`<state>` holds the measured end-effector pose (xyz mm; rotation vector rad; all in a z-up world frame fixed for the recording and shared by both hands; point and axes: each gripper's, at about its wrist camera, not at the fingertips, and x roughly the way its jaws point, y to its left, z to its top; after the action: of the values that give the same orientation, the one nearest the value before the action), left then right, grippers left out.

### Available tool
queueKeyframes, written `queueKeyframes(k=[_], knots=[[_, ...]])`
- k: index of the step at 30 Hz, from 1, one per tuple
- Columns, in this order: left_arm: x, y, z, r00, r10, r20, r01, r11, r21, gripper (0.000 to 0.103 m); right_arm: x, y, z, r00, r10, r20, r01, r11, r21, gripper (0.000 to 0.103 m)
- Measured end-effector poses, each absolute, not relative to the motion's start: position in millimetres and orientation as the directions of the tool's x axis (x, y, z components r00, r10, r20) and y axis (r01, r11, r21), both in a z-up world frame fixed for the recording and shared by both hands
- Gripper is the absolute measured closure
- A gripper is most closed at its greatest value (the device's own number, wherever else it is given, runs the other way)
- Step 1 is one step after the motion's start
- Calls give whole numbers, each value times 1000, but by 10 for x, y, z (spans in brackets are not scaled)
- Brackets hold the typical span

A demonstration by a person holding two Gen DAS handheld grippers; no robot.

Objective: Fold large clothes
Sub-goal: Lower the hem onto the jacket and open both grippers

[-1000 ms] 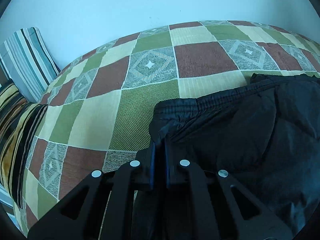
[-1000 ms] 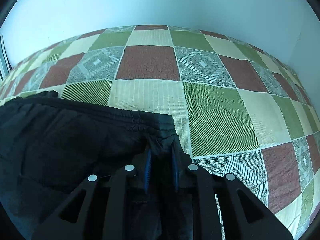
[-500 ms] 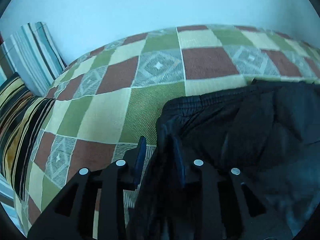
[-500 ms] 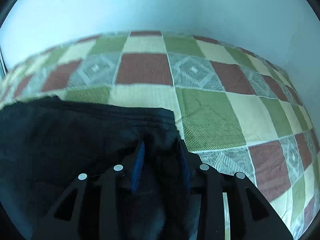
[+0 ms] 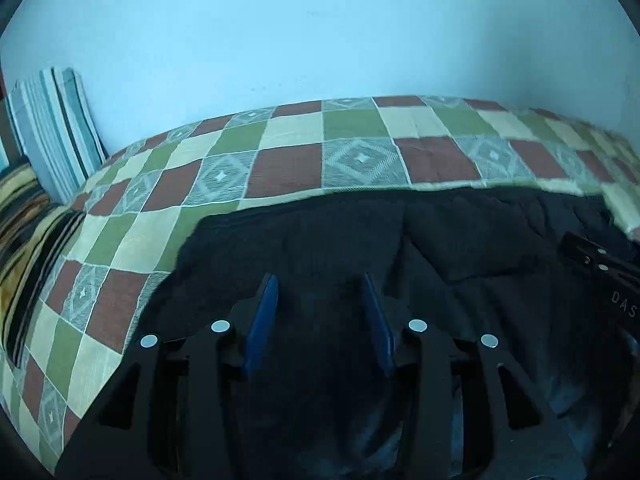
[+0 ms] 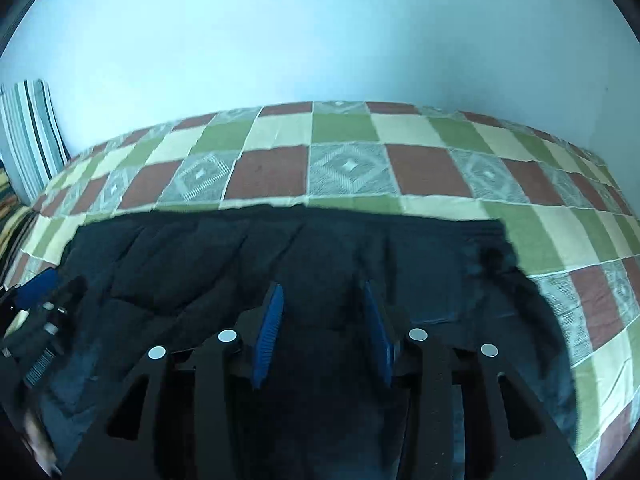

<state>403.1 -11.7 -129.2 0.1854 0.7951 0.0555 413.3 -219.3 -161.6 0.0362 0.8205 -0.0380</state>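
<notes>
Garment (image 5: 460, 248), black and large, lying spread flat on the bed with its far edge running straight across the patchwork bedspread (image 5: 360, 132); low creases cross its surface, and in the right wrist view its right corner (image 6: 504, 240) ends on a green and cream square. Left gripper (image 5: 320, 292), seen from its own camera, poised over the garment's left part, angled downward; its 2 blue pads (image 5: 264, 316) stand apart with only the flat black cloth showing behind the gap. Its jaws have just been opening, and no fold of cloth is pinched between them. Right gripper (image 6: 322, 300), seen from its own camera, poised over the garment's right part in the same attitude, its blue pads (image 6: 270, 324) likewise parted, jaws also just opened, nothing gripped. Each tool appears at the margin of the other's view: the right gripper as a dark body with pale screws above the garment's right edge in the left wrist view, the left gripper as a blurred dark and blue form above the garment's left edge in the right wrist view. Bedspread squares of green, cream, brown and grey diamond pattern surround the garment on its far, left and right sides. Striped pillow (image 5: 56, 132) stands upright left of the garment against the pale blue wall (image 5: 320, 32), which rises beyond the garment's far edge.
</notes>
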Motion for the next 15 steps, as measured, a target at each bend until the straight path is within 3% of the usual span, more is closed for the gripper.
queueKeyframes(k=[2, 6, 15], knots=[[4059, -191, -1439, 698, 152, -700, 17, 974, 228, 59, 4160, -2151, -1719, 680, -46, -732, 52, 999, -15, 60], [4155, -114, -1707, 664, 129, -736, 9, 983, 181, 54, 4216, -2170, -1945, 670, -58, -741, 67, 998, -18, 52], [4243, -108, -1924, 657, 119, -744, 8, 986, 165, 53, 4297, -2152, -2199, 653, -90, -752, 89, 995, -42, 50]])
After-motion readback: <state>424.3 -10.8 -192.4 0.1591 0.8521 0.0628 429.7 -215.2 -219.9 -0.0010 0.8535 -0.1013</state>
